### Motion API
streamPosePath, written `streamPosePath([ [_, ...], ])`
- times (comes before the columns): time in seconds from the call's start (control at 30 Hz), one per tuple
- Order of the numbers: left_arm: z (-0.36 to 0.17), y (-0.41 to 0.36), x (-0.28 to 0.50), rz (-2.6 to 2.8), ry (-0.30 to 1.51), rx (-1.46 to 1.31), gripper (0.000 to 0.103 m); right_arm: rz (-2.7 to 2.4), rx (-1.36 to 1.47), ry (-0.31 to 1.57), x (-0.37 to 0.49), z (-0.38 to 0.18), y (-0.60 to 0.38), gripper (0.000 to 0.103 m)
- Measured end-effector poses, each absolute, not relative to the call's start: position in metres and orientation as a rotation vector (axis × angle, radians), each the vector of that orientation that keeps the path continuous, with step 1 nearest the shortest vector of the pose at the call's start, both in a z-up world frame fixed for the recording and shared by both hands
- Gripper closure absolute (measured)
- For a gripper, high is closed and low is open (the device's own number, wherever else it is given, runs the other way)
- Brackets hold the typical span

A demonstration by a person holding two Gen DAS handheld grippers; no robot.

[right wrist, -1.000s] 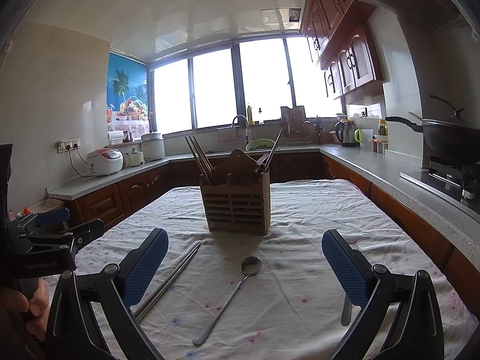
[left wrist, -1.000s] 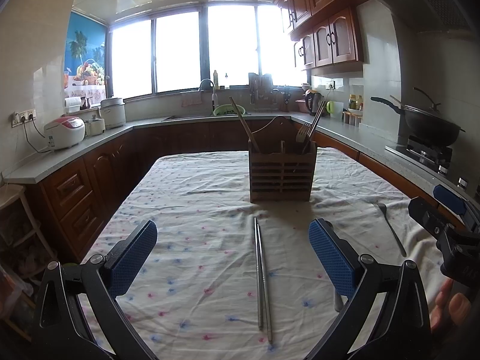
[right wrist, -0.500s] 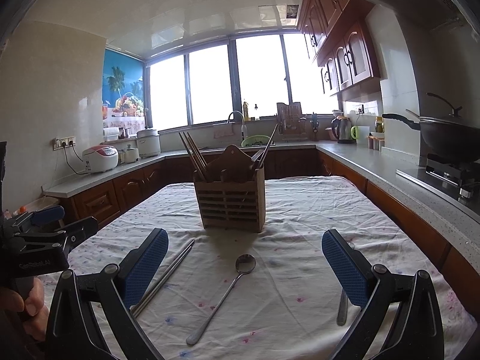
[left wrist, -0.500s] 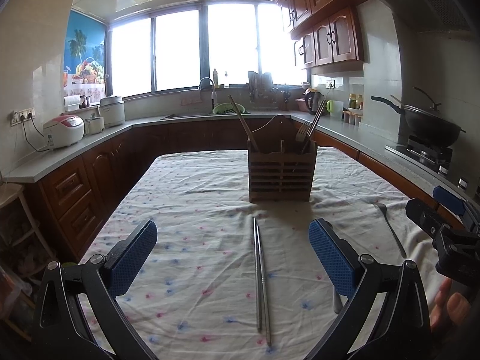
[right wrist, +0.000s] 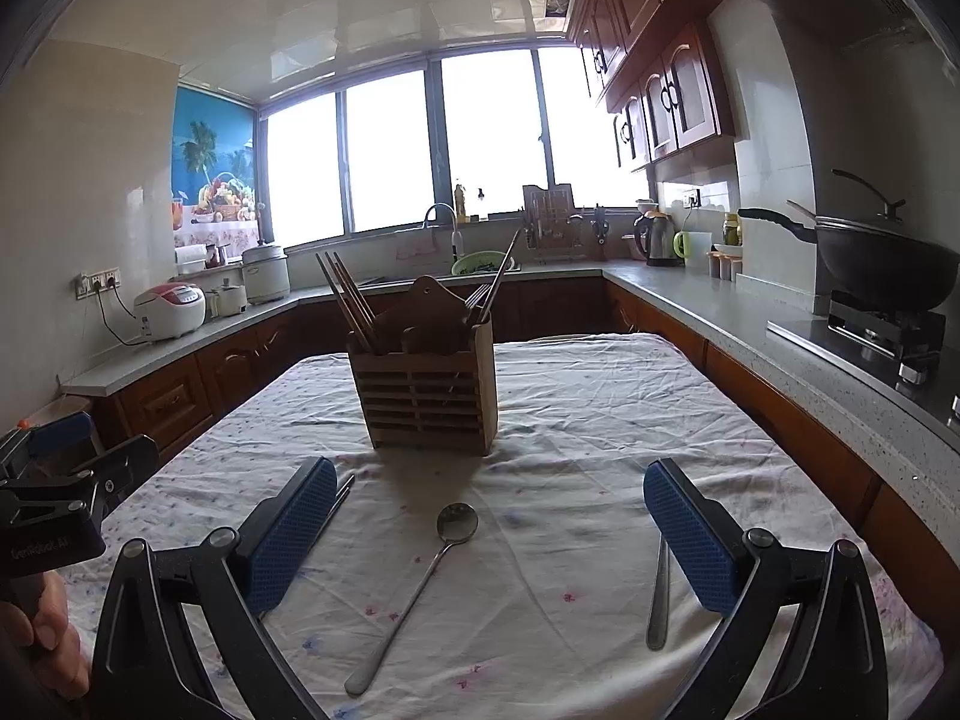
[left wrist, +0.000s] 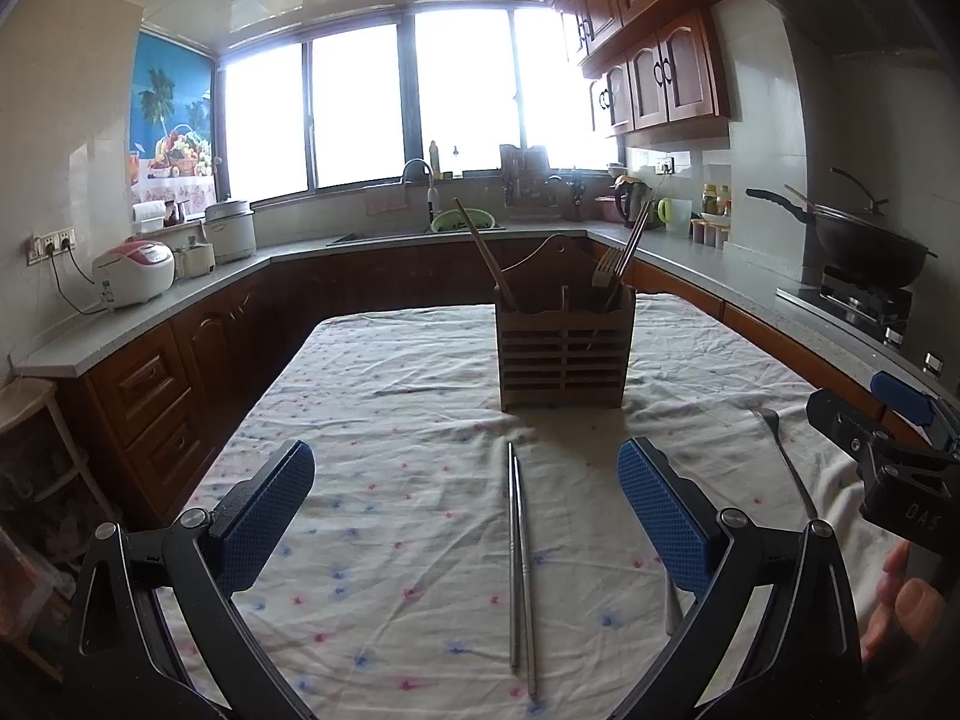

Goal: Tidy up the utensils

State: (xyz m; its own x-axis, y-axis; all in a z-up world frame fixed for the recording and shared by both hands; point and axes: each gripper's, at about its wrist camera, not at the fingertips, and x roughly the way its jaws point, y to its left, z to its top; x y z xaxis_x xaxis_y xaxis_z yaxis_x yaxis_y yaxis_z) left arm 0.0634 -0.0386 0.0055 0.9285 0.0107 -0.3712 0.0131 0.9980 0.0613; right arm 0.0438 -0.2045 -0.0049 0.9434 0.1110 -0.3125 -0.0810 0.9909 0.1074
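Nearest, the left gripper (left wrist: 465,516) hangs wide and empty, straddling the chopsticks (left wrist: 519,564) that lie lengthwise on the worktop (left wrist: 390,360), lined up for a pinch. The right gripper (right wrist: 489,534) is equally wide, framing the spoon (right wrist: 420,582); a second utensil (right wrist: 658,594) lies by its right finger. Beyond stands the slatted holder (right wrist: 429,390), upright so handles drop in, already partly filled.

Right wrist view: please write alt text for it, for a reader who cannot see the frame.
The open right tool hovers over a long-handled metal spoon lying on a floral tablecloth, with a slatted wooden utensil holder of chopsticks and forks standing beyond it. Metal chopsticks lie partly hidden behind its left finger, another utensil handle by its right.
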Motion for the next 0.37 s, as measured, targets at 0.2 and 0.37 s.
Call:
streamPosePath([
  [0.2,0.006,-0.040,0.064,0.006,0.382,0.068,0.000,0.082,0.095,0.328,0.044,-0.004,-0.210,0.000],
  [0.37,0.007,-0.042,0.065,0.004,0.387,0.067,0.000,0.056,0.102,0.344,0.048,-0.003,-0.217,0.000],
])
